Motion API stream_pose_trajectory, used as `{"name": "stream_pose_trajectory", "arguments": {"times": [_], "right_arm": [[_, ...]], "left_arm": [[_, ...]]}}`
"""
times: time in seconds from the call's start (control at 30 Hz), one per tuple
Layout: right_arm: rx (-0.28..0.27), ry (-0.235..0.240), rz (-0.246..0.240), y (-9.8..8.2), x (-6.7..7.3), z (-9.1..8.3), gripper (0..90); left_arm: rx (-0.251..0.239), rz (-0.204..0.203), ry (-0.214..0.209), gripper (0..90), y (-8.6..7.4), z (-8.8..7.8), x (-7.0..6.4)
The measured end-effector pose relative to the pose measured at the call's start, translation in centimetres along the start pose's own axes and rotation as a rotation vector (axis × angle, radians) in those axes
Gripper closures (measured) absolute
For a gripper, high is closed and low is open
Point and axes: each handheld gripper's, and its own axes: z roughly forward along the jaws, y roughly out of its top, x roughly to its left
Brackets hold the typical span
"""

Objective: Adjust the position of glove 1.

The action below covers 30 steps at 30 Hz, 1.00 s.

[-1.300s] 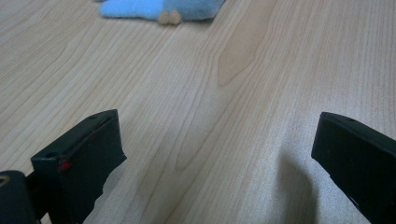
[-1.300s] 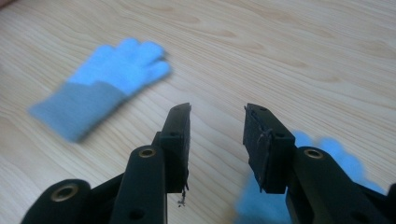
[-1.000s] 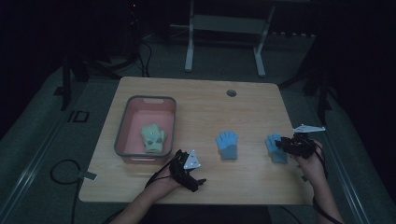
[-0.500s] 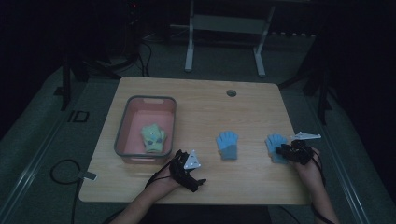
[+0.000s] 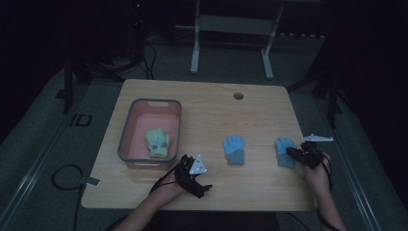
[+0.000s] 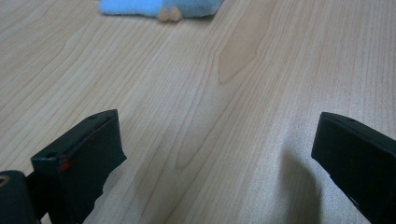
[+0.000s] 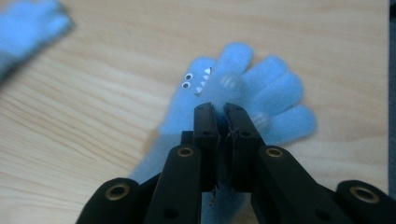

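A blue knit glove with a small face on it lies flat at the right of the wooden table. My right gripper has just been closing and now pinches the glove's fabric near its palm. A second blue glove lies mid-table. My left gripper rests low at the table's front edge, jaws wide apart over bare wood, with that second glove well ahead of it.
A pink bin with a grey rim stands at the left of the table and holds a pair of green gloves. A round cable hole sits near the far edge. A metal frame stands behind the table.
My right gripper has come down and left onto the right-hand glove, and its jaws have closed on it. The left gripper has stayed put.
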Motion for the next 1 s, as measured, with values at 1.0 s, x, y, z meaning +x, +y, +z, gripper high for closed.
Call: {"name": "stream_pose_trajectory", "arguments": {"times": [1.0], "right_arm": [[-0.158,0.150,-0.146,7.5,9.3,-3.2,84.9]], "left_arm": [[-0.008,0.006,0.000,2.2,0.1,0.0,-0.1]]}}
